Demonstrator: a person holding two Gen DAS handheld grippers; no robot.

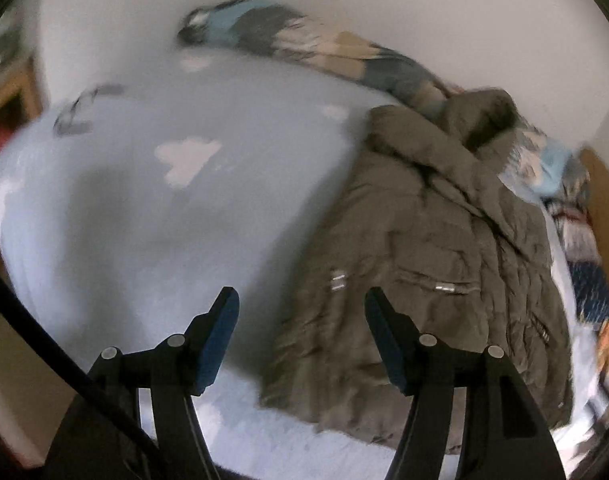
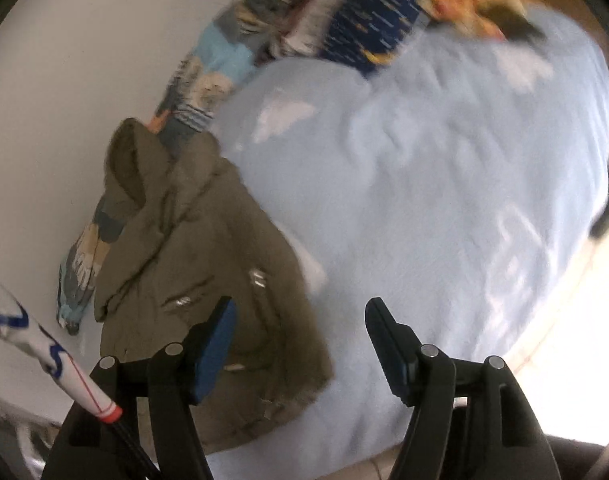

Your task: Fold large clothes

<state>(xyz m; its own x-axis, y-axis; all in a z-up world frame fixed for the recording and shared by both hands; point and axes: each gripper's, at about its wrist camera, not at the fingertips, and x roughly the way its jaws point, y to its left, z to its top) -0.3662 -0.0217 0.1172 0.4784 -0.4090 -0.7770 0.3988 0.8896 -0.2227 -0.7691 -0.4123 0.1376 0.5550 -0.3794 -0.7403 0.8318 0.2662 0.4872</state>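
Observation:
An olive-brown padded jacket with metal zip pulls lies rumpled on a light blue bed cover with white clouds. In the left wrist view it fills the right half, its hood toward the wall. My left gripper is open and empty, above the jacket's lower left edge. In the right wrist view the jacket lies at the left on the bed cover. My right gripper is open and empty, with its left finger over the jacket's lower right part.
A patterned blanket lies along the white wall behind the bed. Dark blue and orange fabrics are heaped at the head end. A white patterned rod with a red tip crosses the lower left of the right wrist view.

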